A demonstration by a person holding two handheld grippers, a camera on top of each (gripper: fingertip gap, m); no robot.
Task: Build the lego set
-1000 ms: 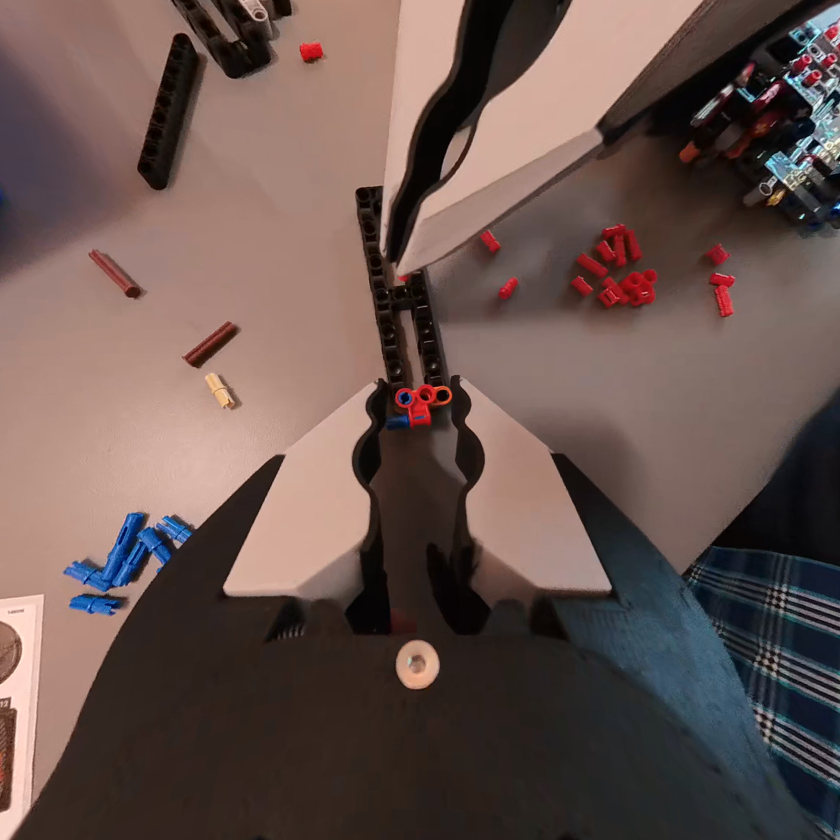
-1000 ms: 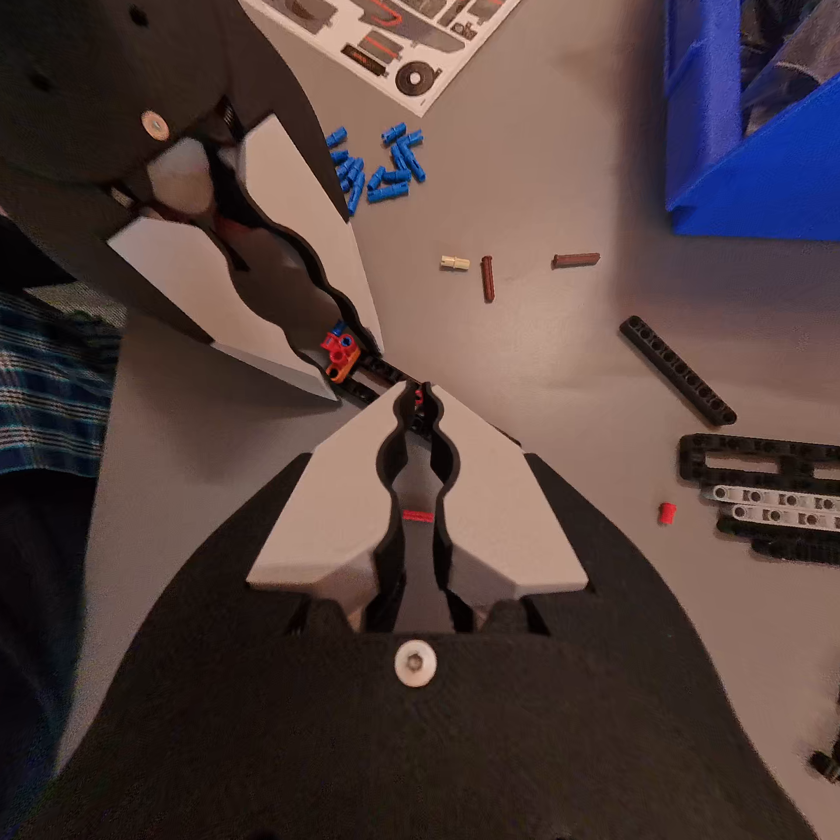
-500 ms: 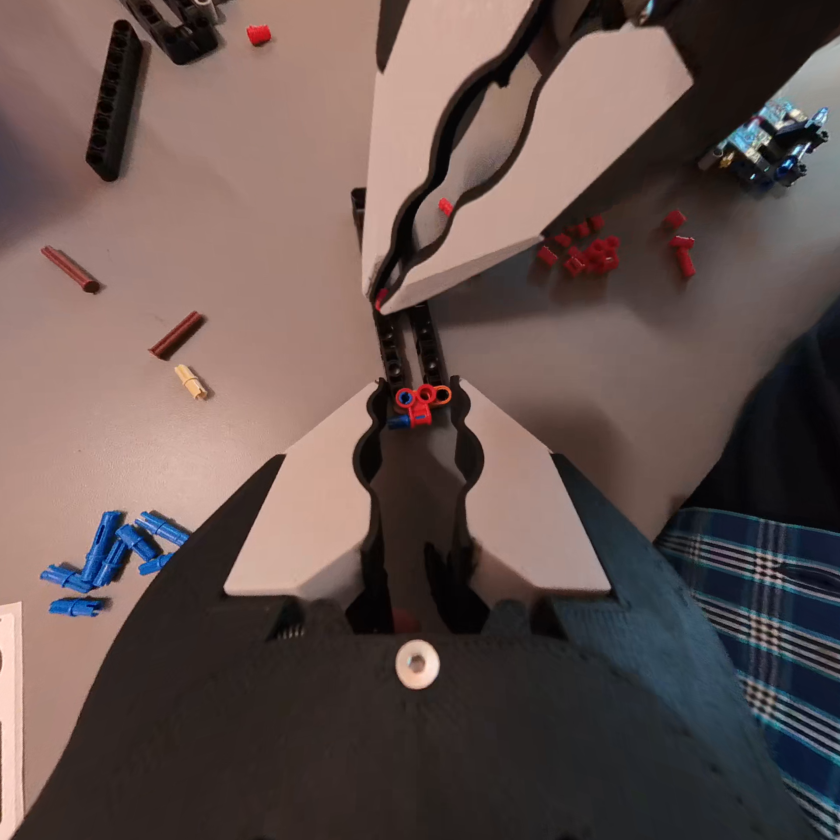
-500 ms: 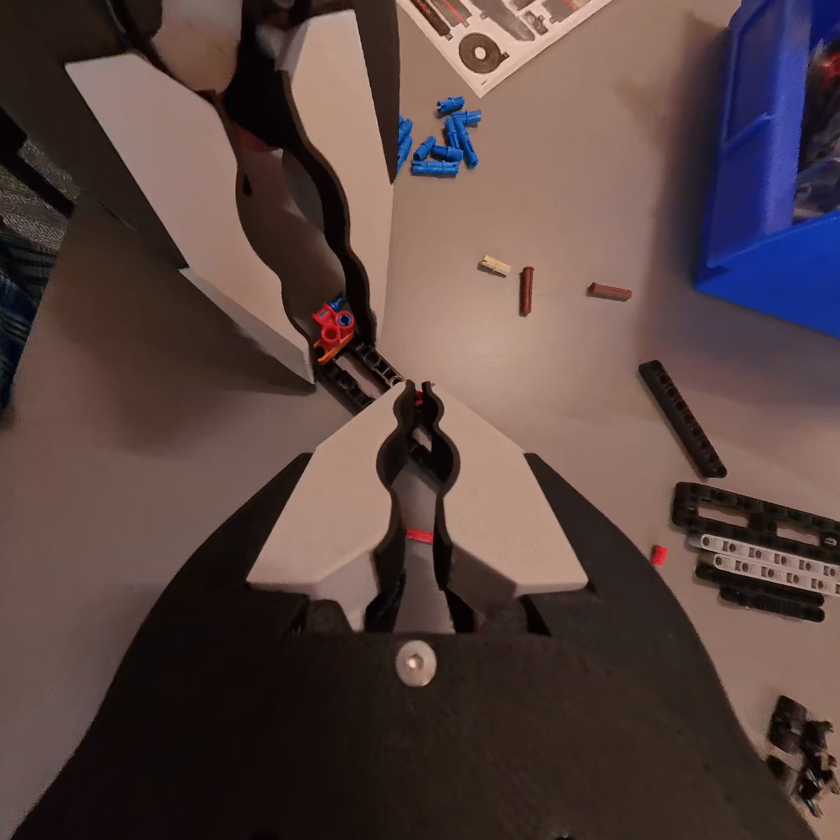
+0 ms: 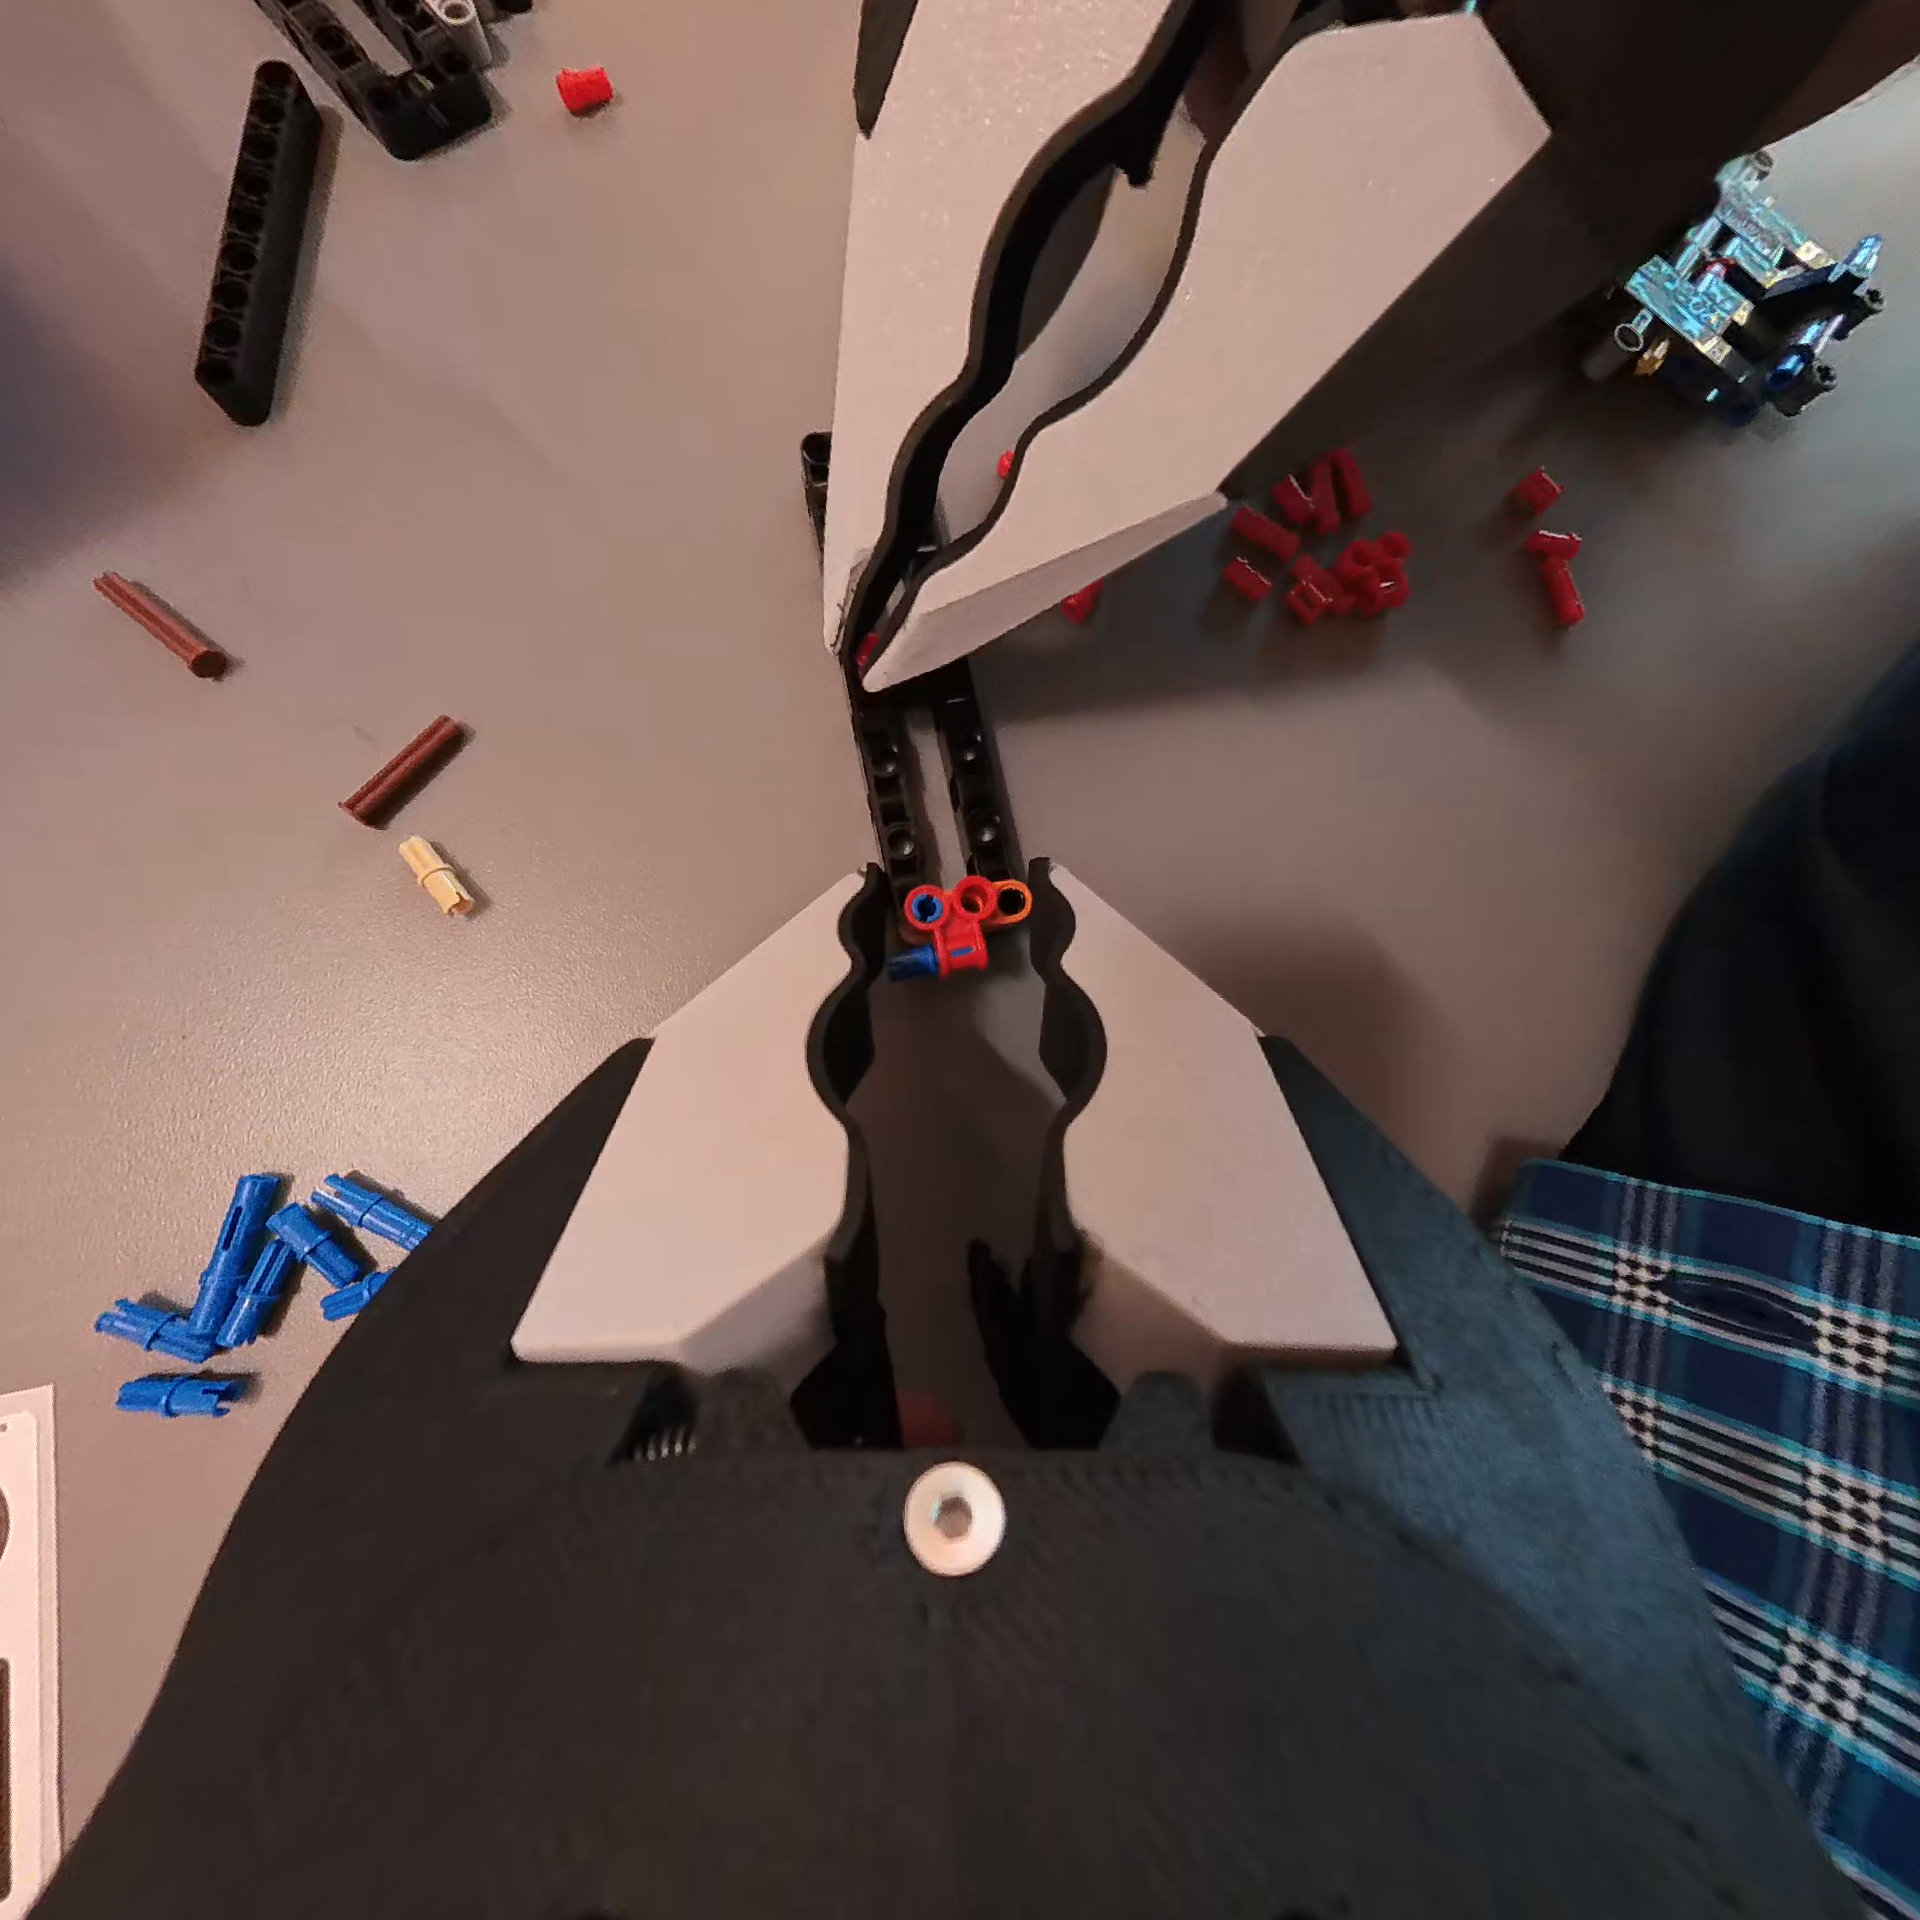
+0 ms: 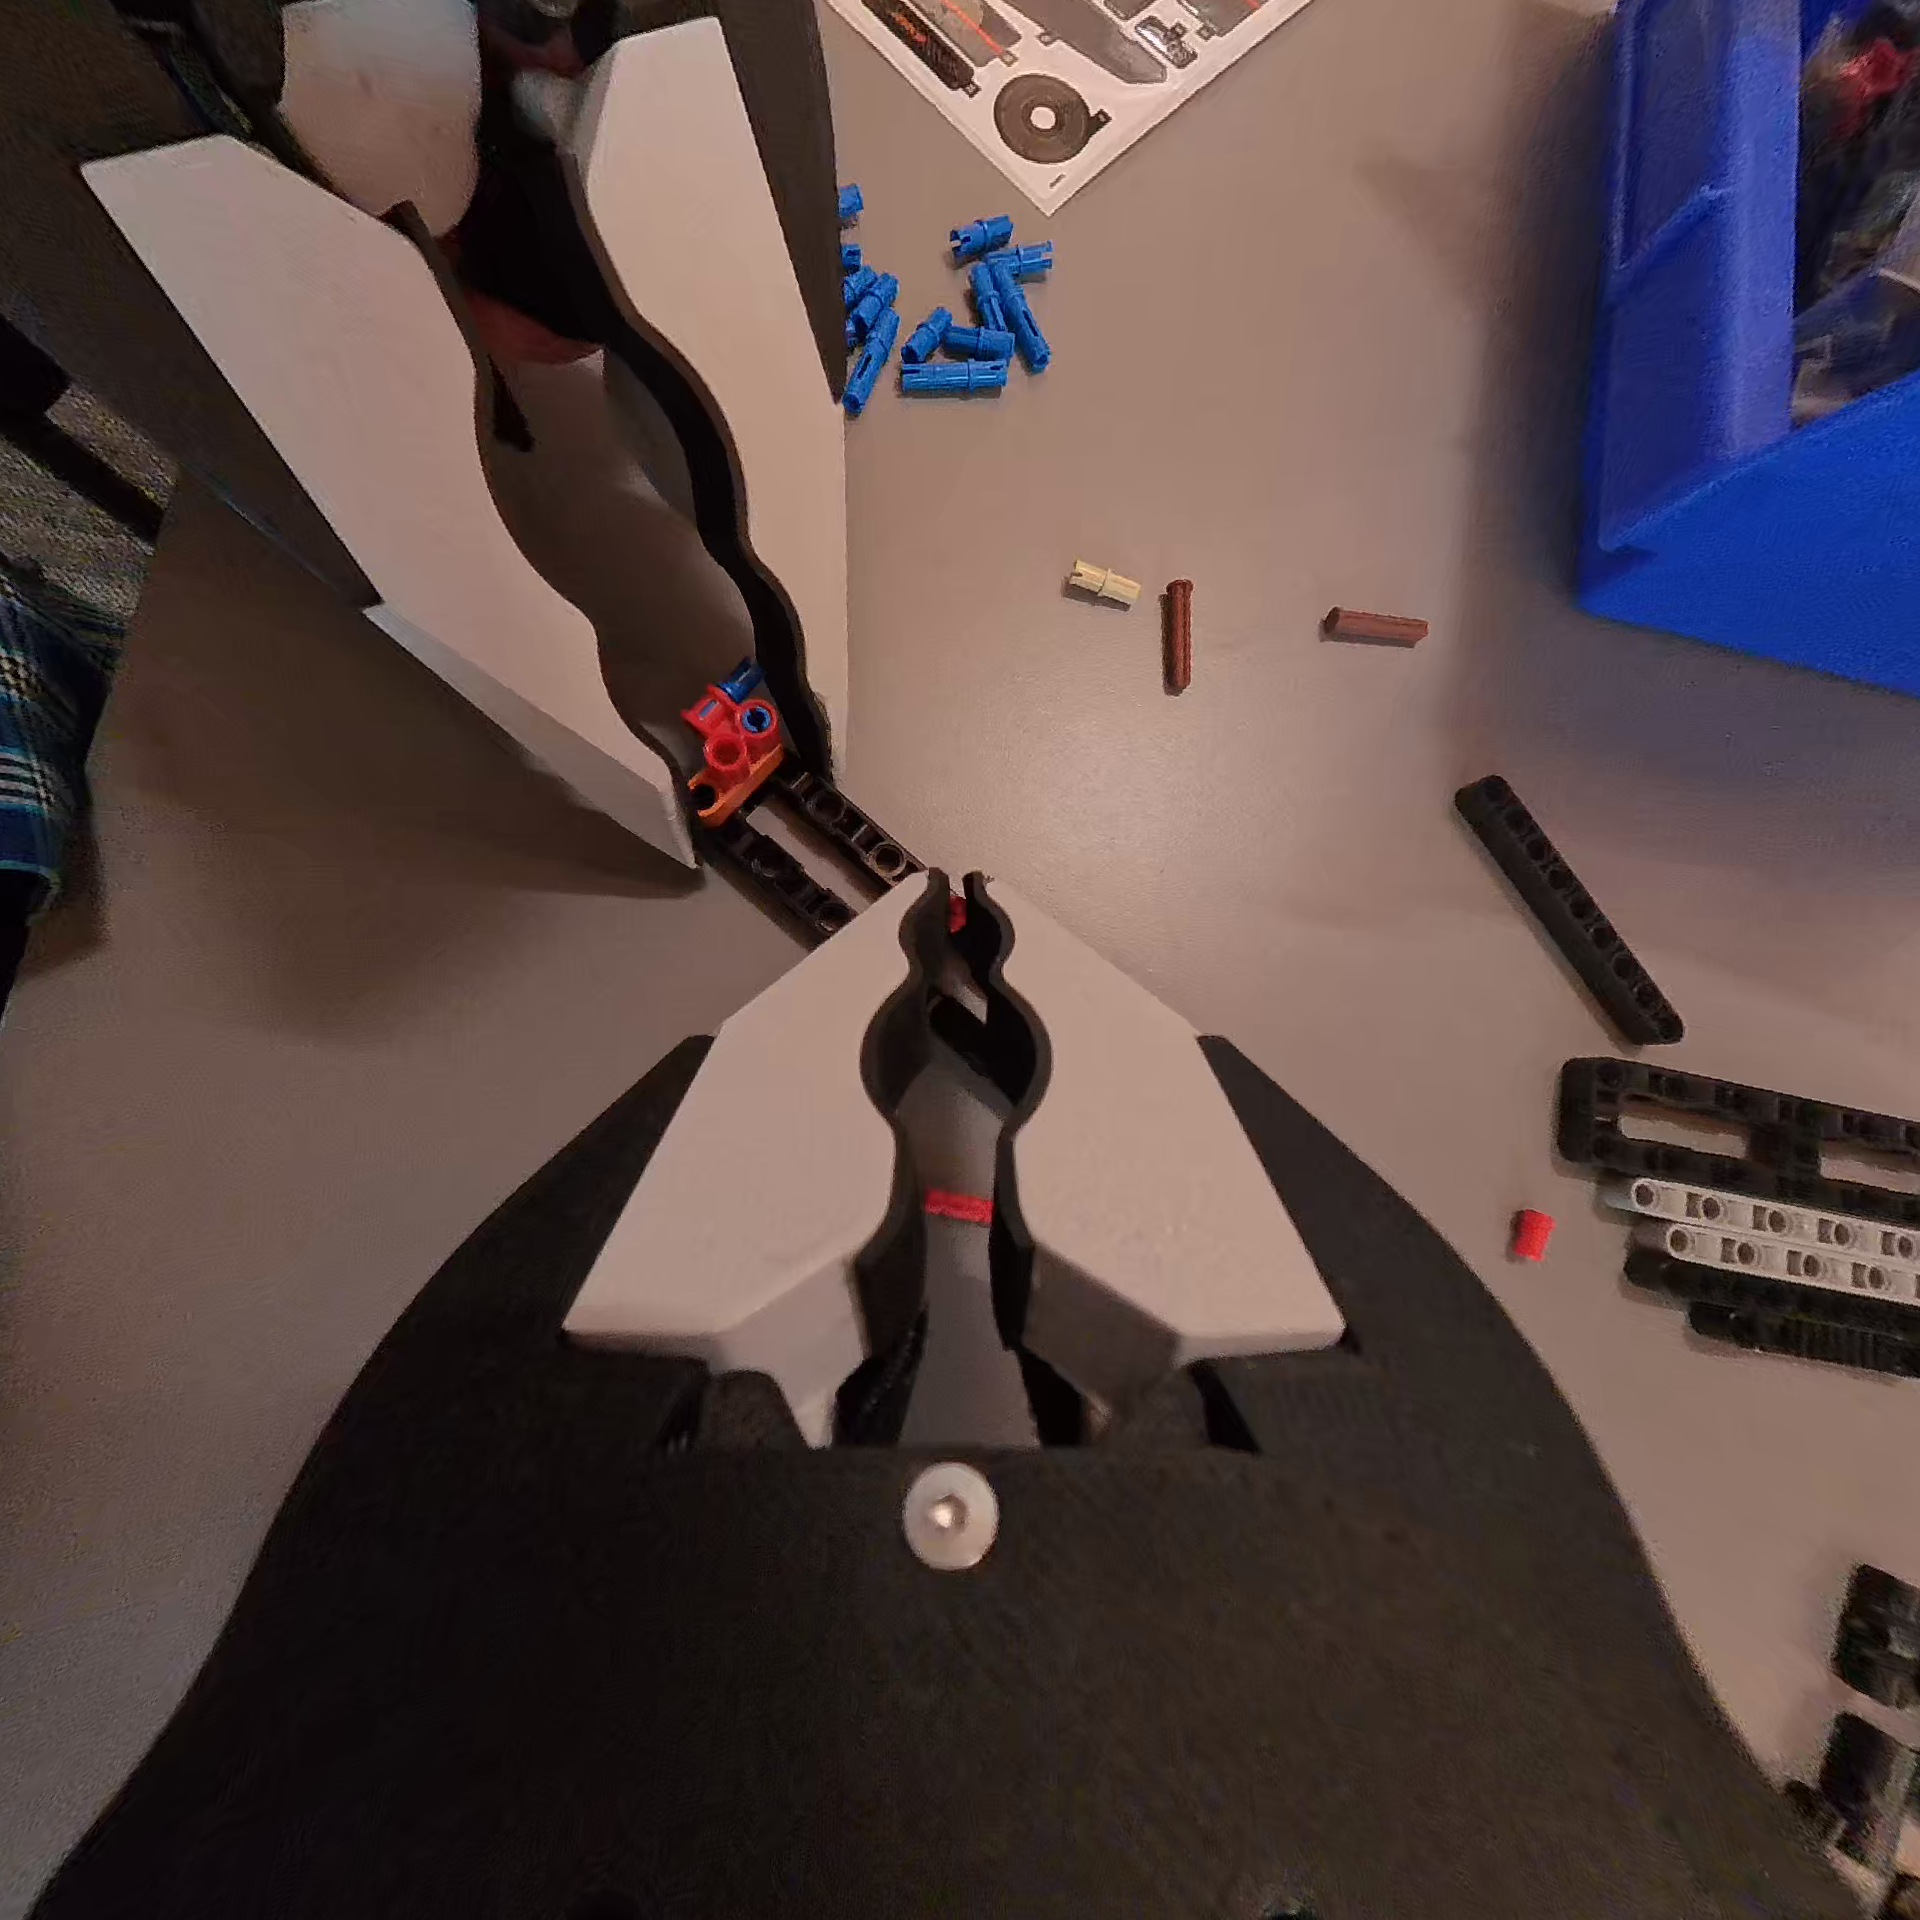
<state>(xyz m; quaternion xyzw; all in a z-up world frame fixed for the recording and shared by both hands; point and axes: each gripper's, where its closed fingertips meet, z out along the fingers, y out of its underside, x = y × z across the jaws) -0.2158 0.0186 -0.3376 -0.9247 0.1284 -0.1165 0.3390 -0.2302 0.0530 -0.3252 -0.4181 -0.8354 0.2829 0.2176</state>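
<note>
Two claws meet over one black beam assembly (image 5: 940,774), which lies low over the grey counter (image 5: 582,582); whether it rests there cannot be told. On the left, the left claw (image 5: 954,914) grips the near end of the assembly, its fingers clamped at either side of the red, blue and orange connector cluster (image 5: 961,923). To do the step well, that grip should stay firm and level, so the beams do not twist under pressure. Further right, the right claw (image 6: 954,896) is pinched nearly closed on a small red pin (image 6: 956,912), its tip touching the far end of the beams. The pin probably belongs in a beam hole, so it should be lined up square with the hole and pushed straight along its axis; a tilted push would likely jam it or flick it loose.
</note>
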